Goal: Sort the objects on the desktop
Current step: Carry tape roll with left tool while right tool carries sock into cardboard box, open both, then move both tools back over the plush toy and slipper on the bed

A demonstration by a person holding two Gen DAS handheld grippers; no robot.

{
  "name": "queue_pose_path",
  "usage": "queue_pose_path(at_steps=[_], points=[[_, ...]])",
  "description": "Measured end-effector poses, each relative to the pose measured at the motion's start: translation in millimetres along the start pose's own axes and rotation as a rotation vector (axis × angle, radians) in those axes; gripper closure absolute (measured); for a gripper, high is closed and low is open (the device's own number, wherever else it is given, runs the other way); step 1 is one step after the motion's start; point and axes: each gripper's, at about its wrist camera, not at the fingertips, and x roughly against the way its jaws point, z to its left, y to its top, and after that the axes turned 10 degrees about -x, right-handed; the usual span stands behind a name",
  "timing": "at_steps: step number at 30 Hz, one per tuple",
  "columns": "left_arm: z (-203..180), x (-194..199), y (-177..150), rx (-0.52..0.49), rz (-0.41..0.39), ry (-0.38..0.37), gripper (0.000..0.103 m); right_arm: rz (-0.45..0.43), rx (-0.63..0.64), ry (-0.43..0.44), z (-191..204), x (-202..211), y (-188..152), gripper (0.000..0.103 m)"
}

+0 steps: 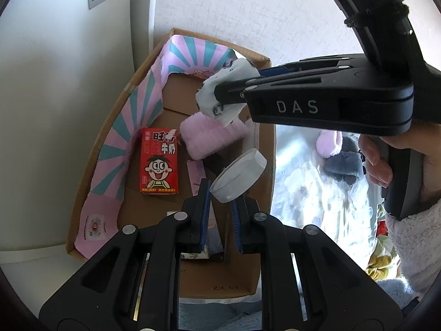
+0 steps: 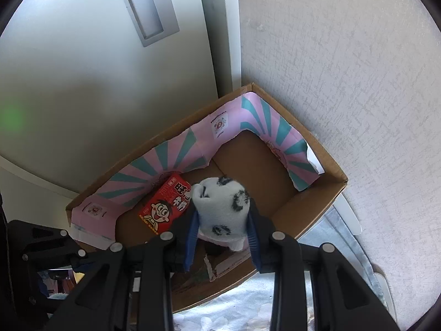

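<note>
- Two items are in hand over the cardboard box (image 1: pixel 132 104): a white cloth with black marks (image 1: pixel 220 96) and a clear round lid (image 1: pixel 239 176).
- White cloth is pinched between the blue pads of the right gripper (image 2: pixel 223 229), hung above the middle of the box; not yet let go.
- Clear lid is caught at its near edge between the pads of the left gripper (image 1: pixel 222 201), tilted, above the right side of the box; fingers are closed in on it, though how firmly cannot be told.
- Already lying in the box: a red milk carton (image 1: pixel 159 160) flat toward the left wall, a pink fluffy cloth (image 1: pixel 209 138) just right of it, plus a small pink packet (image 1: pixel 196 176) near the left gripper's fingers.
- Box walls are lined on the left and far sides with pink-and-teal striped paper (image 1: pixel 132 115).
- Box is set against a white wall (image 2: pixel 344 69), next to a white cabinet (image 2: pixel 82 96).
- Progress is judged well along: several items are boxed, two are about to be dropped in.
- Left outside, right of the box: a grey-and-pink plush toy (image 1: pixel 341 154) on a patterned cover (image 1: pixel 308 193); other leftovers cannot be told.
</note>
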Motion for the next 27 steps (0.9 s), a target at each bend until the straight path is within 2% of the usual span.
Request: queue_pose_path(at_steps=[5, 7, 9, 11, 15, 21, 27], points=[[4, -5, -1, 0.024, 0.040, 0.007, 0.089, 0.031, -0.017, 0.042, 0, -6, 1, 0.071], [5, -7, -1, 0.031, 0.050, 0.026, 0.079, 0.047, -0.017, 0.055, 1, -9, 1, 0.061], [2, -11, 0, 0.014, 0.072, 0.045, 0.005, 0.057, -0.013, 0.029, 2, -11, 1, 0.046], [-1, -12, -3, -0.006, 0.059, 0.036, 0.000, 0.048, 0.002, 0.007, 2, -10, 0, 0.020], [-3, -18, -8, 0.000, 0.038, 0.018, 0.000, -0.018, 0.002, -0.027, -2, -1, -2, 0.000], [-9, -23, -11, -0.048, 0.001, 0.071, 0.000, -0.056, -0.036, -0.077, -14, 10, -5, 0.001], [-17, -28, -10, -0.064, -0.021, 0.047, 0.000, -0.080, -0.103, -0.062, -25, 23, -11, 0.001]])
